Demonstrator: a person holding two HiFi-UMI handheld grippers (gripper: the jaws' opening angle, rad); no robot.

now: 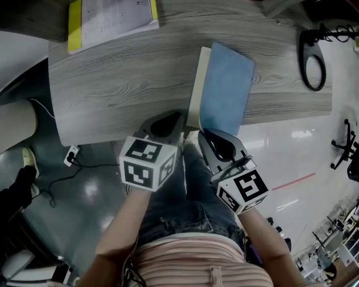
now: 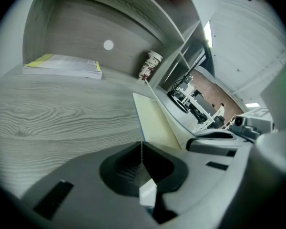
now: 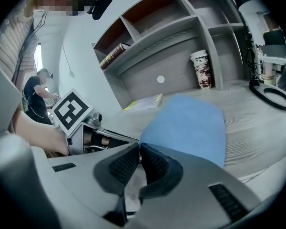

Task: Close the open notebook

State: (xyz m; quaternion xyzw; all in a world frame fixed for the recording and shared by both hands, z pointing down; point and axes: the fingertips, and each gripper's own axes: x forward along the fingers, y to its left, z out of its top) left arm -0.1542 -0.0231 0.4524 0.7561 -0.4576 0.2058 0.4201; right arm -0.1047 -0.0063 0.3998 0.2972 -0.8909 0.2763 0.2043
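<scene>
The notebook lies at the desk's near edge. Its blue cover point(image 1: 227, 88) is tilted up over the cream inner page point(image 1: 197, 88). My right gripper point(image 1: 210, 135) is at the cover's near edge, and in the right gripper view the jaws point(image 3: 138, 149) stand almost together on the blue cover's point(image 3: 190, 128) corner. My left gripper point(image 1: 178, 123) is at the notebook's near left corner. In the left gripper view its pads point(image 2: 142, 149) are pressed together with a thin pale edge between them, and the cream page point(image 2: 155, 120) runs out just ahead.
A yellow-edged book point(image 1: 110, 11) lies at the far left of the grey wooden desk point(image 1: 119, 88). A patterned cup point(image 3: 201, 68) stands by the shelf unit at the back. A black ring point(image 1: 313, 58) rests on the desk's right end. The person's legs are below the desk edge.
</scene>
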